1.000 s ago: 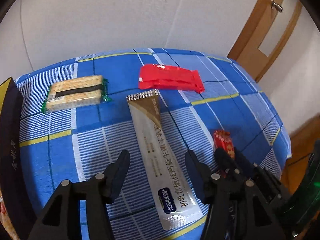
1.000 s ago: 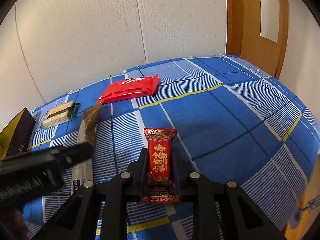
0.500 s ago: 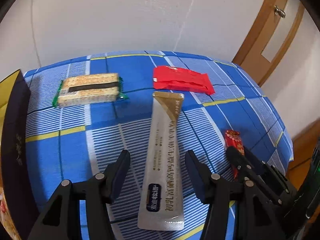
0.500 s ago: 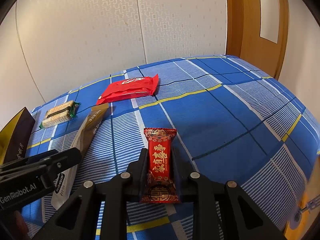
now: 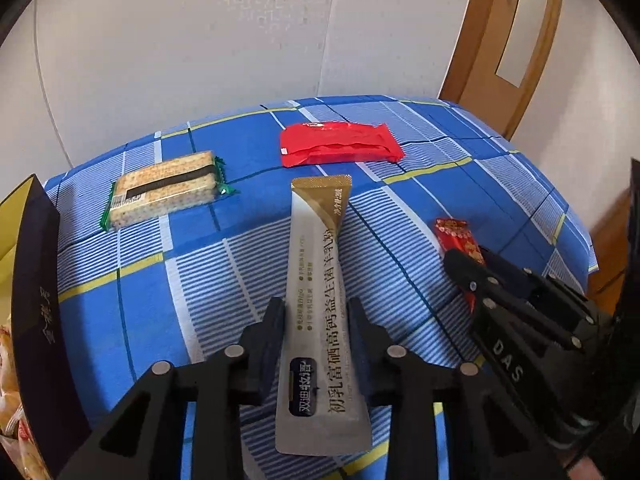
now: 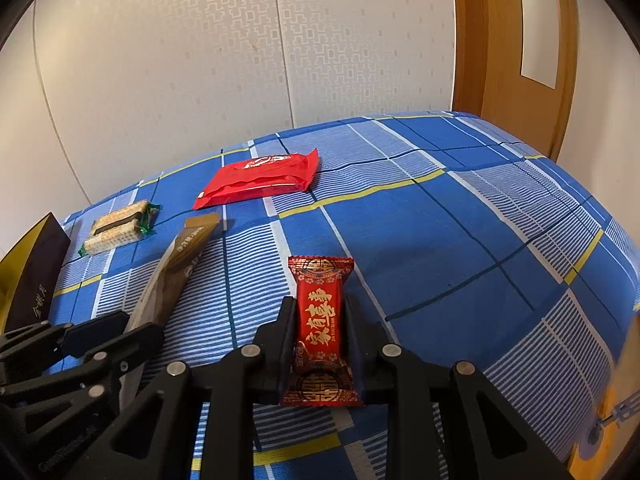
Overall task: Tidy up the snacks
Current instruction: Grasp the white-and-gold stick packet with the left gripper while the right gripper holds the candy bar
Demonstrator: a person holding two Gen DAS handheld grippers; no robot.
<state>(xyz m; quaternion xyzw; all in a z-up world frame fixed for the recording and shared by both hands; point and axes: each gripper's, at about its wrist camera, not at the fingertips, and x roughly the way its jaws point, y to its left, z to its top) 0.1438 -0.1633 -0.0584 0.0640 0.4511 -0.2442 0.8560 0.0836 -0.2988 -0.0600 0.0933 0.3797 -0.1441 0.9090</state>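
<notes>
A blue plaid counter point(image 5: 120, 320) against a pale wall carries the snacks. Nearer than the red packet point(image 5: 340, 146), the long milk-powder sachet point(image 5: 320, 300) runs lengthwise between the left tool point(image 5: 316, 344), just closed on it. The right tool point(image 6: 320, 344) clamps the small red candy point(image 6: 320, 328) likewise.
</notes>
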